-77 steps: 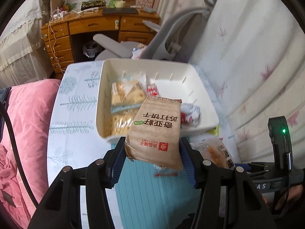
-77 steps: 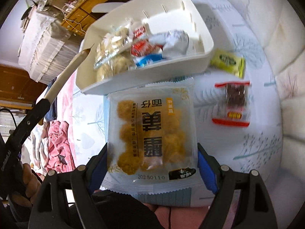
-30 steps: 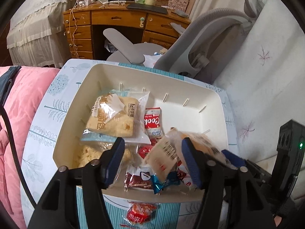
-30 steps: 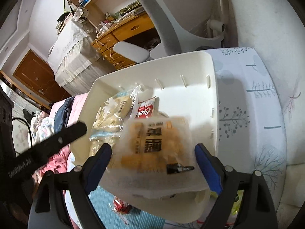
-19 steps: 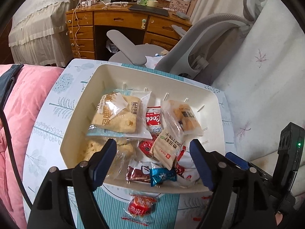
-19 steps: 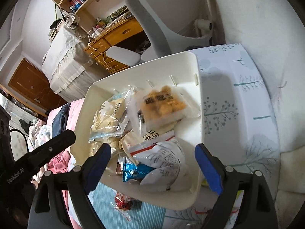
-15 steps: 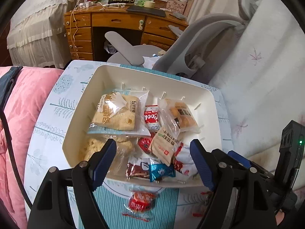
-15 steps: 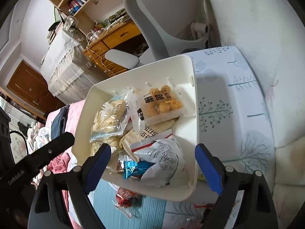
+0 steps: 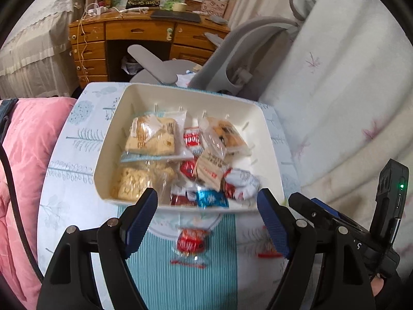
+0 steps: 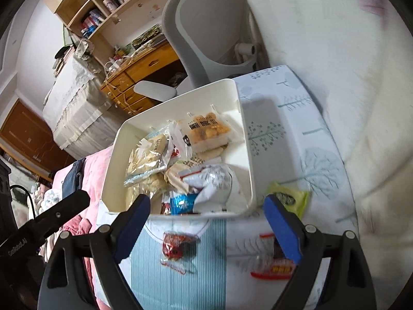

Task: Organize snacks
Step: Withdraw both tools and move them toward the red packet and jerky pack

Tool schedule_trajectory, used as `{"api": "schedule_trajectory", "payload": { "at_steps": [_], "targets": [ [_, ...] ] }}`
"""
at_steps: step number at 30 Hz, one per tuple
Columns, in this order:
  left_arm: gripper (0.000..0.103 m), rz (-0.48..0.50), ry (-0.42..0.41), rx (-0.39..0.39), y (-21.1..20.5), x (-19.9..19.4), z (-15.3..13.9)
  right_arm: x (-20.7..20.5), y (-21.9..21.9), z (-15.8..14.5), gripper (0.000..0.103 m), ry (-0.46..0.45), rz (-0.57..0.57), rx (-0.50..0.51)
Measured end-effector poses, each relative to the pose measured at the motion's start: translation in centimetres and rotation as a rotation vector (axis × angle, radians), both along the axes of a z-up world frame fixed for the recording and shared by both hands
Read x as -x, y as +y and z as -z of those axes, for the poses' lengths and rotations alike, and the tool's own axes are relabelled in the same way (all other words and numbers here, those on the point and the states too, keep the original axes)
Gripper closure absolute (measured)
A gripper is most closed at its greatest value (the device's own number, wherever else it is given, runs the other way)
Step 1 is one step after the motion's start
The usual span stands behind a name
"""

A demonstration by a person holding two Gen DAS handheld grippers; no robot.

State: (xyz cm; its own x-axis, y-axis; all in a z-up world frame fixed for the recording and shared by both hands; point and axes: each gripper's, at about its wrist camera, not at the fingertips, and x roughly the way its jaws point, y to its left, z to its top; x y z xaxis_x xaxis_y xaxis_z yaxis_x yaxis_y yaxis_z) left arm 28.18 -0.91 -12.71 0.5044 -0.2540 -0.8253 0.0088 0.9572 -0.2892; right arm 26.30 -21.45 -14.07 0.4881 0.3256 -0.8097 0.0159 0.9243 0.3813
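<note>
My left gripper (image 9: 207, 219): spread wide and holding nothing, with both blue-padded fingers (image 9: 140, 218) hanging over the near edge of the bin.

My right gripper (image 10: 206, 227): also spread wide with nothing between its fingers, poised just short of the bin's near wall.

White rectangular plastic bin (image 9: 268, 139): straight ahead of both my tools, sitting on the pale tree-print tablecloth (image 9: 67, 186).

Inside the bin: a clear bag of pale square crackers (image 9: 152, 137) far left; a clear pack of golden round puffs (image 10: 206, 130) far right; a brown paper biscuit pouch (image 9: 210, 169) in the middle; a small blue foil wrapper (image 9: 210, 197) and a crumpled white packet (image 9: 242, 182) against the near wall.

Small red wrapped candy (image 10: 176, 249): out on the cloth, just beyond my fingertips and short of the bin, lying on a teal-striped patch.

Red-edged clear snack pack (image 10: 273, 267): on the cloth beside my right gripper's right finger, partly hidden by it.

Yellow-green sachet (image 10: 289, 199): on the cloth just outside the bin's near right corner.

Grey office chair (image 10: 201, 38): beyond the bin.
</note>
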Motion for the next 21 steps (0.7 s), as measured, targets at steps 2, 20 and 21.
{"api": "schedule_trajectory", "payload": {
  "at_steps": [2,20,21],
  "targets": [
    [0.025,0.019,0.008,0.009,0.4,1.0,-0.1,1.1,0.2,-0.1,0.013,0.003,0.022,0.011],
    [0.023,0.131,0.070,-0.039,1.1,6.2,1.8,9.9,1.7,1.2,0.013,0.069,0.215,0.120],
    [0.023,0.137,0.073,-0.037,1.0,6.3,2.0,10.4,1.6,1.3,0.013,0.075,0.230,0.127]
  ]
}}
